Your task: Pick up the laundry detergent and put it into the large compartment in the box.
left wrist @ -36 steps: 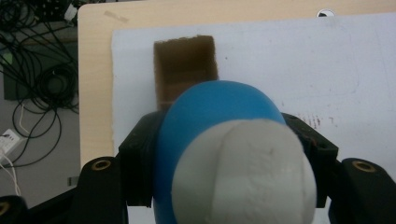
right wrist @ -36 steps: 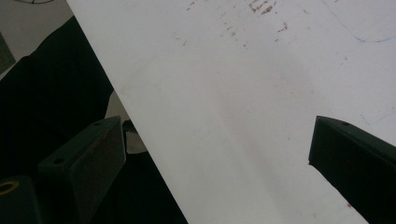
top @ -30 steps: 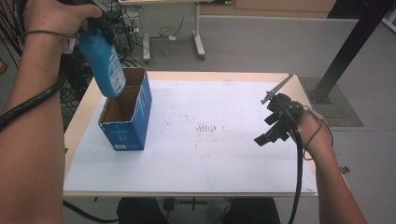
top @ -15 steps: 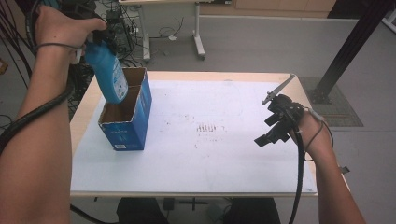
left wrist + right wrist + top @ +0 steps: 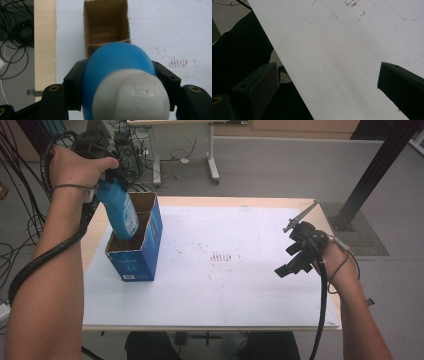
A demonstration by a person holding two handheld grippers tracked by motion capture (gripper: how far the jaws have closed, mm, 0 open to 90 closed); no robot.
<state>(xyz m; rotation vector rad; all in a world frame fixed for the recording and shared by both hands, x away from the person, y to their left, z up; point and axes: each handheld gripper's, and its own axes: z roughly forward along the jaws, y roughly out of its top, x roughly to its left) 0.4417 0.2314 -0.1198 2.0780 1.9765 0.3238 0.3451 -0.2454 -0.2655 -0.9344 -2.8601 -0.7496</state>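
A blue bottle (image 5: 118, 213) with a grey cap (image 5: 130, 98) hangs cap-up in my left gripper (image 5: 102, 180), which is shut on its upper part. Its base dips into the open top of a blue cardboard box (image 5: 137, 255) at the left of the table. In the left gripper view the bottle (image 5: 117, 60) covers the near compartment of the box (image 5: 106, 25), while the far compartment shows brown and bare. My right gripper (image 5: 292, 265) is open above the table's right side, nothing between its jaws; its fingers (image 5: 259, 85) stand wide apart.
A white sheet (image 5: 240, 285) covers the wooden table (image 5: 220, 201), with faint reddish marks (image 5: 221, 256) at its middle. Cables (image 5: 22, 195) lie on the floor at the left. A black post (image 5: 372, 170) and a table leg (image 5: 212, 155) stand beyond the table's far edge.
My left gripper has moved right and down with the bottle, so its base has gone from beside the box's left edge into the box opening. The right gripper has stayed put.
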